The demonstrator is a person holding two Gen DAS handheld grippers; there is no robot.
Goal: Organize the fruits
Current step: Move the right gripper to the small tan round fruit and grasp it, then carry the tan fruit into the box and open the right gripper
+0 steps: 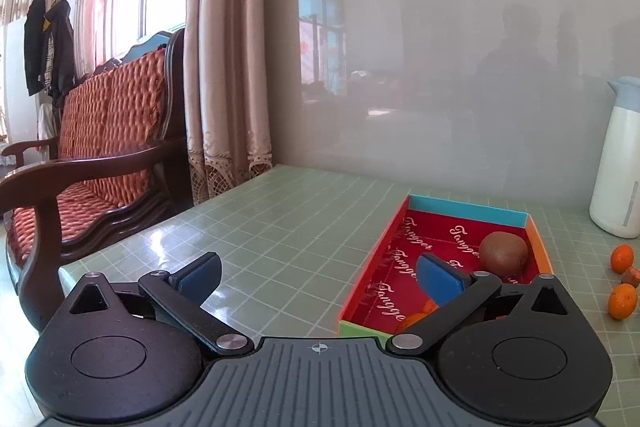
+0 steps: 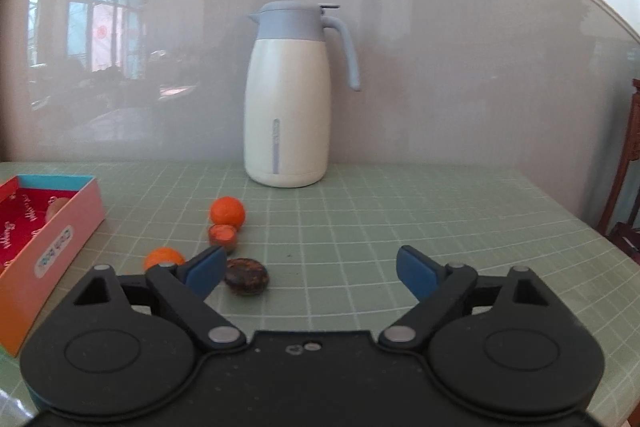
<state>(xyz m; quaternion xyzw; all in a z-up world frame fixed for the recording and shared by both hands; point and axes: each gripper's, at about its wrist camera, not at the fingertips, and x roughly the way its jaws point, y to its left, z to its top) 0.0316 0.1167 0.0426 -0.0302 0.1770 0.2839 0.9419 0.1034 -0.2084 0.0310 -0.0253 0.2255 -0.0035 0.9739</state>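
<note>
Progress: part done, by my reading. The box [image 1: 440, 267], red-lined with blue, orange and green walls, is sitting on the green gridded bench [image 1: 288, 227]. It is already holding a brown kiwi [image 1: 503, 253] near its far right corner, and something orange [image 1: 416, 317] is showing at its near end, mostly hidden behind the left claw's linkage; likely a small citrus, cannot confirm.

Still left on the bench, to the right of the box: a far mandarin [image 2: 227, 213], a near mandarin [image 2: 164, 258] partly behind the right claw's left finger, a small brown-rimmed piece with an orange face [image 2: 222, 235] lying between them, and a dark mottled fruit [image 2: 246, 275] nearest the camera. Four loose items, clustered close together, some nearly touching.

Left claw [image 1: 320, 277]: jaws are standing fully apart, nothing between the pads; it is hovering at the near end of the box, right pad over the red lining.

Right claw [image 2: 310, 271]: jaws are standing wide apart, gripping nothing. The dark fruit is lying just inside its left finger, not pinched.

Appearance: mandarins are bright, round, glossy; kiwi is matte and oval; dark fruit is flattened and blotchy. A white and blue jug [image 2: 288, 99] is standing behind, against the wall, clear of the work.
</note>
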